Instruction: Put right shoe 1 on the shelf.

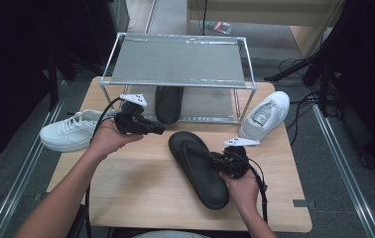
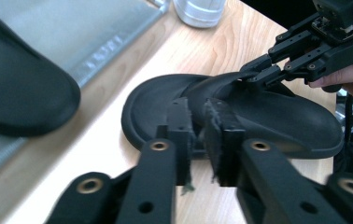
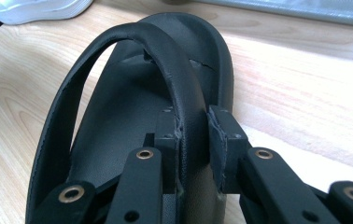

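**A:** Down at five o'clock on the wooden table (image 1: pixel 141 183), the right gripper (image 1: pixel 214 159) has its jaws pinched onto the strap (image 3: pixel 184 88) of the black flip-flop (image 1: pixel 198 168). Look at the right gripper view: the strap runs straight between the two pads, jaws nearly closed on it, only the strap's thickness keeping them apart.

**B:** And the hand behind it?

**A:** The right hand (image 1: pixel 243 190) comes up from six o'clock, wrist bent inward, gripper aimed toward nine o'clock across the sandal. The flip-flop lies sole-down near the middle of the table, toe toward eleven o'clock, heel toward five.

**B:** Left side?

**A:** The left hand (image 1: pixel 107 139) comes in from seven o'clock, forearm angled across the table's edge, and the left gripper (image 1: pixel 159 131) points toward three o'clock, above the table near the sandal's toe. From the left gripper view its jaws stand close together with a narrow gap, nothing between them.

**B:** Around them?

**A:** A second black flip-flop (image 1: pixel 168 103) sits at twelve o'clock on the lower level of the metal shoe rack (image 1: pixel 175 62). One white sneaker (image 1: pixel 71 131) lies at nine o'clock, another white sneaker (image 1: pixel 266 115) at two o'clock, leaning against the rack's leg.
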A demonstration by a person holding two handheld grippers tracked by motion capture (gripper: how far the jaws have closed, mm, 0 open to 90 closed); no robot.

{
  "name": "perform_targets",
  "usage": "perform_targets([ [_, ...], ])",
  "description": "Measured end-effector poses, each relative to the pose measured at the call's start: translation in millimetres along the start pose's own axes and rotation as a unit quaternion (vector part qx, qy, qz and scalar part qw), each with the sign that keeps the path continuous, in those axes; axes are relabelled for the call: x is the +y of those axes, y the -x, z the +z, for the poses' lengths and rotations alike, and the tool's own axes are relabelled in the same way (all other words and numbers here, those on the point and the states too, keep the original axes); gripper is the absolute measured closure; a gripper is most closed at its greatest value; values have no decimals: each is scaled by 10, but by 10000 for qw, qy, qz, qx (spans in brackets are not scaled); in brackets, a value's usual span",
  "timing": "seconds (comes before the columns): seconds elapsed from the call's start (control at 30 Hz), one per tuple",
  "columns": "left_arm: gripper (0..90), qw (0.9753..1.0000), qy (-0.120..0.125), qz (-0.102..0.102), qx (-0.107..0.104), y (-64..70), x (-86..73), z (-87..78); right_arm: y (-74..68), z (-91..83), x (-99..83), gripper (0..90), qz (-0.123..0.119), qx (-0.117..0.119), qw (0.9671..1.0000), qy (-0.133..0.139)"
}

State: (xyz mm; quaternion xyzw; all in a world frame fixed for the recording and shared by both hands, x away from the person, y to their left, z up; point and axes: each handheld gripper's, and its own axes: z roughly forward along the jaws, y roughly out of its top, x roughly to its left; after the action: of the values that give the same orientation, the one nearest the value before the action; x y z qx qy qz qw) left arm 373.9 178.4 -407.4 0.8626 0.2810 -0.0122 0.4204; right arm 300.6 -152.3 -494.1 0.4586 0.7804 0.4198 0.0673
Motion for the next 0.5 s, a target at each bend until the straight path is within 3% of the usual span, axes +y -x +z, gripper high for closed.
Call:
perform_targets([
  [0.17,899,9999,82,83,-16,-77,157,-41,27,-23,72,762,1,-34,10000,18],
  [0.5,900,9997,144,164,116,-284,505,-128,199,-48,308,762,21,-250,9996,90],
])
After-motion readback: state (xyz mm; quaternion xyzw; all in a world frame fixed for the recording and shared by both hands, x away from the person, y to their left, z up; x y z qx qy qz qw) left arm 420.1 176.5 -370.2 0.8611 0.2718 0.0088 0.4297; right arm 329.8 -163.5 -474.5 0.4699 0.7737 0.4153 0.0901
